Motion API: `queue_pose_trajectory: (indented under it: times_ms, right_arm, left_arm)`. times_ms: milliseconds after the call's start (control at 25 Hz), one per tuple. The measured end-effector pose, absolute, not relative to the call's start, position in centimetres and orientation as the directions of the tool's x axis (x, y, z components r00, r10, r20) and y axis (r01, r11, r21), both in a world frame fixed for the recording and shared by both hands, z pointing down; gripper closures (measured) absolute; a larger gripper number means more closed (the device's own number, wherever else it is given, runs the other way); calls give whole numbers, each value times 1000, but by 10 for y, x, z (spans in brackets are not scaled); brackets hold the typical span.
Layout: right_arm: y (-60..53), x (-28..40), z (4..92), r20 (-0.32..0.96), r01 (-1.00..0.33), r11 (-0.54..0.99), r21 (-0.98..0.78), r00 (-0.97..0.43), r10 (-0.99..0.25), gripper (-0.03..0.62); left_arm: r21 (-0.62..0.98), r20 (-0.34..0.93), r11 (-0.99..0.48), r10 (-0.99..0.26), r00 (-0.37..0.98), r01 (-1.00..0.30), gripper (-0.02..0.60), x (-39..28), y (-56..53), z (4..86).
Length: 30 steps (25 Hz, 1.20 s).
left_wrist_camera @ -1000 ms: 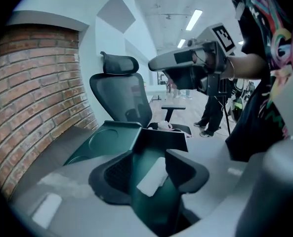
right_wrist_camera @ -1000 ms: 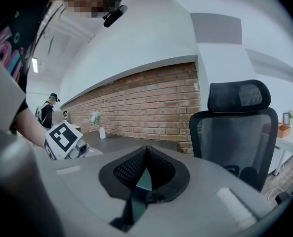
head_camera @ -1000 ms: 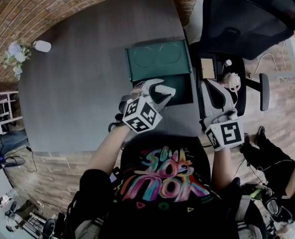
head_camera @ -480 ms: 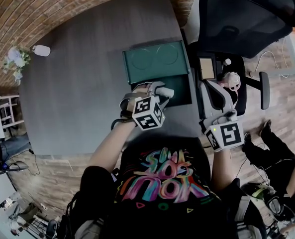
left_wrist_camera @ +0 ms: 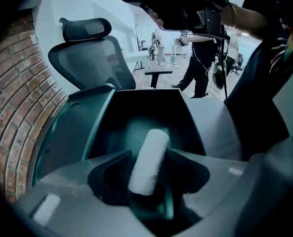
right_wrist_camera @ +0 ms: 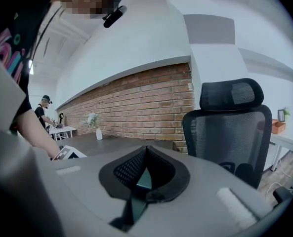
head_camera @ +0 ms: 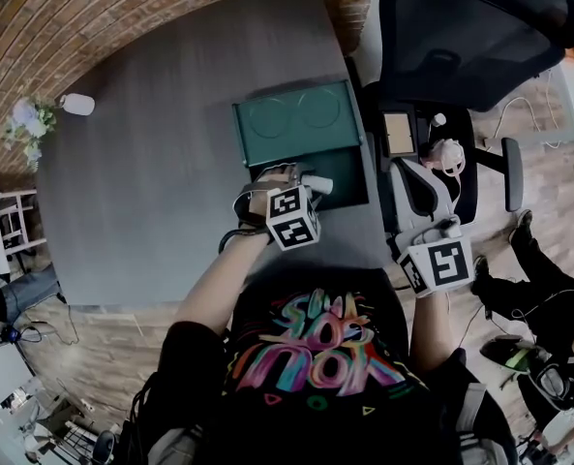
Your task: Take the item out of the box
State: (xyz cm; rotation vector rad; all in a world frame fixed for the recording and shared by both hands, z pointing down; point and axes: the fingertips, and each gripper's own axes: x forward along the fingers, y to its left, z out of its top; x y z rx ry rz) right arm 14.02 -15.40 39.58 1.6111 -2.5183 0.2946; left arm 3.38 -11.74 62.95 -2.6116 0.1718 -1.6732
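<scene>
Item point(left_wrist_camera: 148, 159) is a white roll. Head view: left gripper point(head_camera: 301, 178) over near half of open green box point(head_camera: 267, 124), right gripper point(head_camera: 432, 260) off to its right, clear of table

Left gripper view: jaws clamped across the roll mid-length, box interior just beyond the tips. Looks light, probably a bit soft, so grip the middle without crushing

Right gripper view: jaws together, nothing held

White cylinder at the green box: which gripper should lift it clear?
Left: left gripper is shut on the white cylinder over the dark green box; right gripper is shut, empty, away from it.
</scene>
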Motion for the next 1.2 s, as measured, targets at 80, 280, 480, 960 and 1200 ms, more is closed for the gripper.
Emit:
queue_pose_trajectory:
  times_ms: [80,280,480,960,1200]
  right_arm:
    - [-155,139,396,220,-908,409,-92,-419,-881,592]
    - [-156,138,396,219,-906,413,-93,-423,-879,592]
    - [-156,137,397,220,-904,416,-95,-427,-877,592]
    - [-158,136,394,220,-900,426,-89,-435,-873,592]
    - [-161,128,387,214,-893,443,-79,-449,-867,592]
  left_arm:
    - [-81,906,-994,-106,409,-80,376,32,-118,631]
    - [-64,905,-995,-92,415,-80,386,32,-117,632]
    - [-49,907,-996,-77,415,-77,426,33,-113,633]
    - [-70,896,-992,-108,431,-104,442,31,-121,626]
    - [-87,885,-991,-125,449,-105,442,25,-123,614]
